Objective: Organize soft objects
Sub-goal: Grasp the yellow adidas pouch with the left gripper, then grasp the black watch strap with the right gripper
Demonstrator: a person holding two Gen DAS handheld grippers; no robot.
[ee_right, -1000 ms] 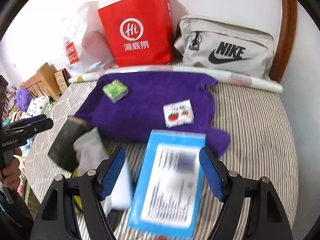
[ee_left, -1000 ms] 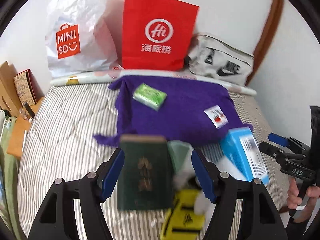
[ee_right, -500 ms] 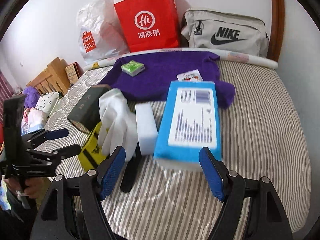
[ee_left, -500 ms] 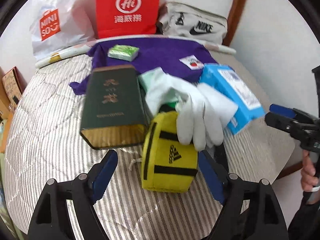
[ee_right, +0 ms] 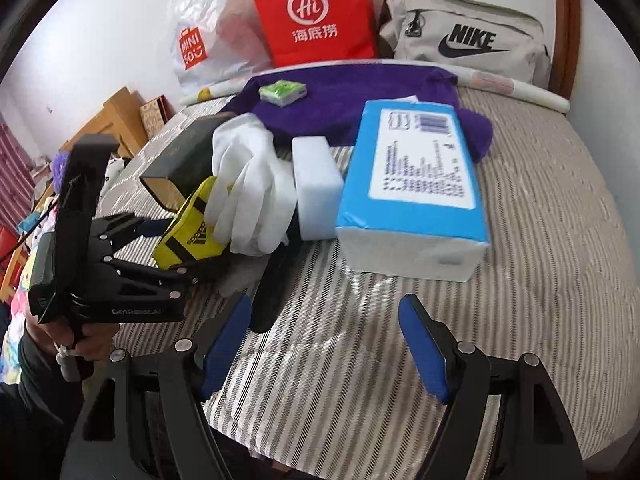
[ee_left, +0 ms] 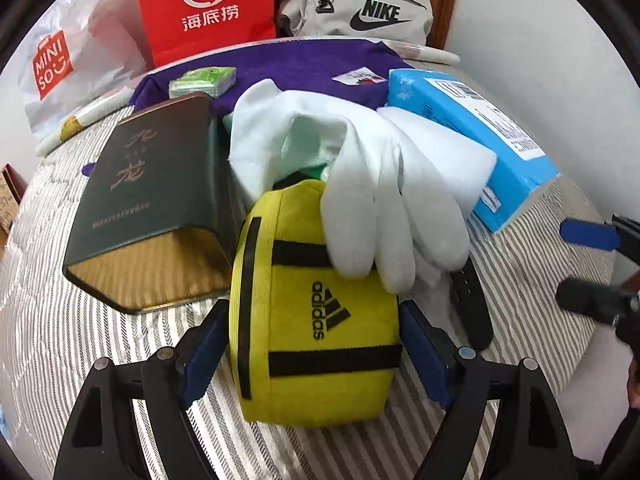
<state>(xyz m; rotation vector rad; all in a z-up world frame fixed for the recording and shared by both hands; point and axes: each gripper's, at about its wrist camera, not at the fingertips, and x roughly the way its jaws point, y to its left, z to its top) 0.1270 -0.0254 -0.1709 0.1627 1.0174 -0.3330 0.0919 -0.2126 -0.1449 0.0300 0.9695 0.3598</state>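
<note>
Striped mattress (ee_left: 80, 360) filling view. Left gripper (ee_left: 312, 350) bracketing yellow adidas pouch (ee_left: 312, 320), fingers spread, not yet pinching; white gloves (ee_left: 380, 208) draping over pouch. Looking soft, light: squeeze mid-body. Right gripper (ee_right: 326, 344) gaping empty.

Yellow pouch (ee_left: 316, 316) under white gloves (ee_left: 360, 200)

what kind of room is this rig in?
Most likely a bedroom at home: the items lie on a striped quilted mattress, with shopping bags such as the red paper bag and a Nike bag lined along the wall, and wooden furniture beside it.
</note>
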